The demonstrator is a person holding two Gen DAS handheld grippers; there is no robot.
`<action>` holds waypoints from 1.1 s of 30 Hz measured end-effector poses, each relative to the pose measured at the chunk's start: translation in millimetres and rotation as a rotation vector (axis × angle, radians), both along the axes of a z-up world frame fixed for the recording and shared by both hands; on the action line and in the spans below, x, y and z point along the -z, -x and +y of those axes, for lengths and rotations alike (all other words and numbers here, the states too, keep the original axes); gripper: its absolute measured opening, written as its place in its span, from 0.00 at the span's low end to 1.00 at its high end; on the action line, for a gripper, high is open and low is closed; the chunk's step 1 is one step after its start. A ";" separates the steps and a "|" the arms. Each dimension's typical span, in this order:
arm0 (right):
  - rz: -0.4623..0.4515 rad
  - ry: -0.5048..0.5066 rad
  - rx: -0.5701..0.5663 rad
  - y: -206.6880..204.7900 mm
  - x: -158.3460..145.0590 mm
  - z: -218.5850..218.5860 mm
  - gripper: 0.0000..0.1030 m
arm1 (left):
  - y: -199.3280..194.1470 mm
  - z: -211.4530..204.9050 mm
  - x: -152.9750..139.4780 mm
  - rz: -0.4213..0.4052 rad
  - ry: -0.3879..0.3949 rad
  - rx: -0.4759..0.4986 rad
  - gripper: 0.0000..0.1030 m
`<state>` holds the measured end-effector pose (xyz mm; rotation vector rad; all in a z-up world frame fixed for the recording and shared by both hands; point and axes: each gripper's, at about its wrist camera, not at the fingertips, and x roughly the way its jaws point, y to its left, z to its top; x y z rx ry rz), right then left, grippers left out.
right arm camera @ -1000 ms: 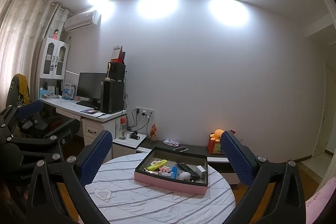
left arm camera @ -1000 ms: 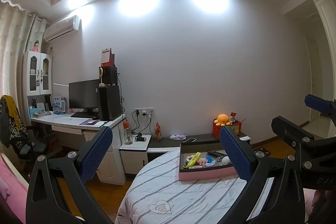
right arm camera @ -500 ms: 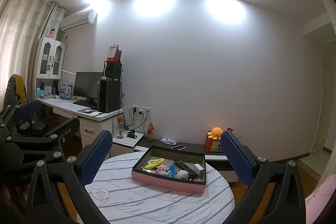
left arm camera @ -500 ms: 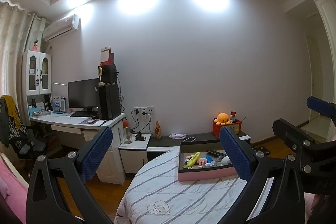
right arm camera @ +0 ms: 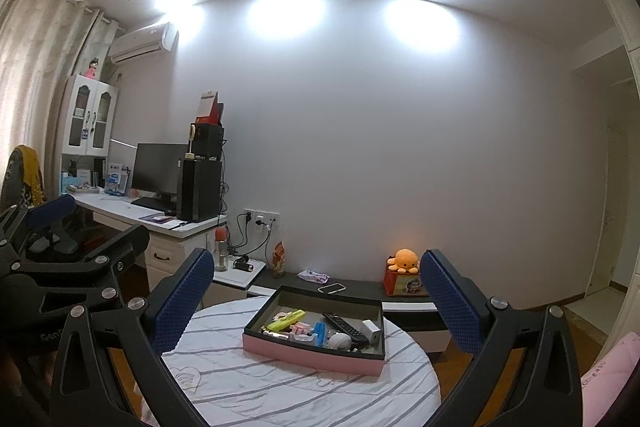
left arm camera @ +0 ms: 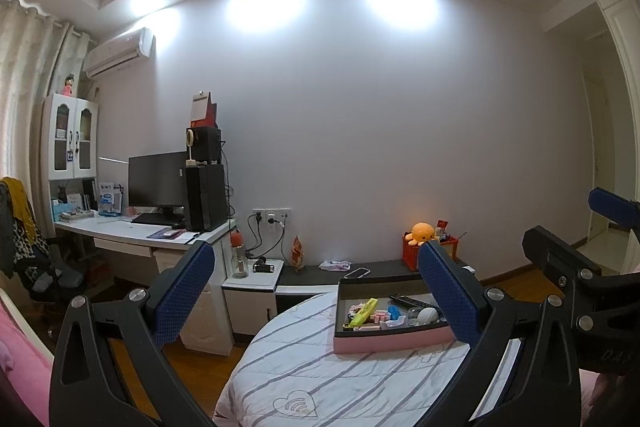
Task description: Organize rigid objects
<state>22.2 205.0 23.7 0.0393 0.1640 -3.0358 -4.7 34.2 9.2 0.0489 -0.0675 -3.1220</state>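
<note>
The pink box point(right arm camera: 312, 349) sits on the round tabletop point(right arm camera: 288, 391), out in front of both hand-held grippers and lower down; inside it lie the little hard things, all in a jumble: a yellow marker point(right arm camera: 286, 320), a black remote point(right arm camera: 345, 325), a white round thing point(right arm camera: 339, 340), a small white block point(right arm camera: 372, 329), a blue bit point(right arm camera: 320, 329) and some pink bits I cannot name; nothing lies loose on the cloth around the box, so I think the sorting has not begun, or else it is all done, and I cannot tell which from here.

The left hand-held gripper point(left arm camera: 316, 291) is held up in the air with its blue pads wide apart and nothing between them; the right hand-held gripper point(right arm camera: 316, 291) is the same, wide apart and empty; neither one touches the box.

The tabletop has a white cloth with grey stripes and a little heart on it; past it, by the plain white wall, runs a low dark shelf point(right arm camera: 360, 287) with a phone point(right arm camera: 332, 287) and an orange toy octopus point(right arm camera: 404, 259); off to the left of the grippers is a white desk point(right arm camera: 160, 223) with a dark screen point(right arm camera: 158, 169); three ceiling lights shine on the wall.
</note>
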 end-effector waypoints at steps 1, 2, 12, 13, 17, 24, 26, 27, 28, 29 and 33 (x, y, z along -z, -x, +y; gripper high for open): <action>-0.001 0.001 0.003 1.2 -0.2 0.8 1.00 | 1.6 0.9 0.3 -0.002 0.001 0.003 1.00; -0.002 0.001 0.010 1.6 0.1 1.7 1.00 | 2.7 2.0 0.6 -0.004 0.003 0.004 1.00; 0.015 0.010 0.059 2.8 -0.3 7.5 1.00 | 6.4 8.4 1.0 0.009 0.004 0.020 1.00; 0.014 0.012 0.059 2.7 -0.4 7.4 1.00 | 7.0 9.0 1.2 0.008 0.004 0.021 1.00; 0.026 0.011 0.078 3.0 1.5 8.4 1.00 | 9.8 12.2 2.8 0.010 0.017 0.014 1.00; 0.018 0.022 0.072 6.6 1.6 10.4 1.00 | 12.8 13.4 3.8 0.008 0.020 0.014 1.00; 0.019 0.023 0.070 6.8 1.3 10.4 1.00 | 13.2 13.5 3.6 0.009 0.021 0.014 1.00; 0.019 0.023 0.070 7.0 1.0 10.8 1.00 | 13.2 13.8 3.9 0.007 0.021 0.014 1.00; 0.020 0.023 0.070 6.9 1.4 10.9 1.00 | 13.3 13.8 4.0 0.006 0.021 0.013 1.00; 0.020 0.022 0.071 7.0 1.5 10.8 1.00 | 13.3 14.1 4.2 0.006 0.021 0.012 1.00; 0.015 0.021 0.068 7.9 2.0 10.5 1.00 | 13.3 13.7 3.4 0.001 0.025 0.008 1.00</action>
